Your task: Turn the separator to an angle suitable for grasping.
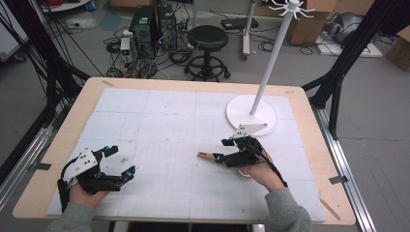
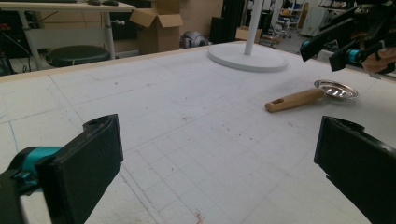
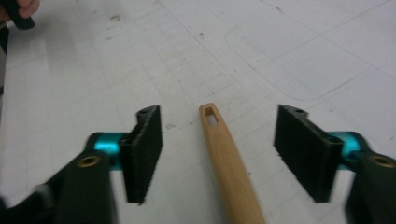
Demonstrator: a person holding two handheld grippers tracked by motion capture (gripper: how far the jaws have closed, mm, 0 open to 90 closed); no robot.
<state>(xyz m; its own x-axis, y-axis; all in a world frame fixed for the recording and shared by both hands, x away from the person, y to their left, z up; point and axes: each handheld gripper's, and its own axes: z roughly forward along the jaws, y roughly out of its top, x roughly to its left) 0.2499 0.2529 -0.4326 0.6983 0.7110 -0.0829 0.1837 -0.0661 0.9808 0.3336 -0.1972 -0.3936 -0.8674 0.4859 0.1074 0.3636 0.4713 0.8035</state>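
Wide open white gridded mat across the bench, bare between the two hand-held grippers. Far right, the white round-based pole stand blocks the way. The wooden-handled metal ladle lies flat, open mat on both sides of its handle.

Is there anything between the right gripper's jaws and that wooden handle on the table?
Nothing visible. The right gripper is open, its jaws on either side of the strainer's wooden handle, with bare table mat in both gaps.
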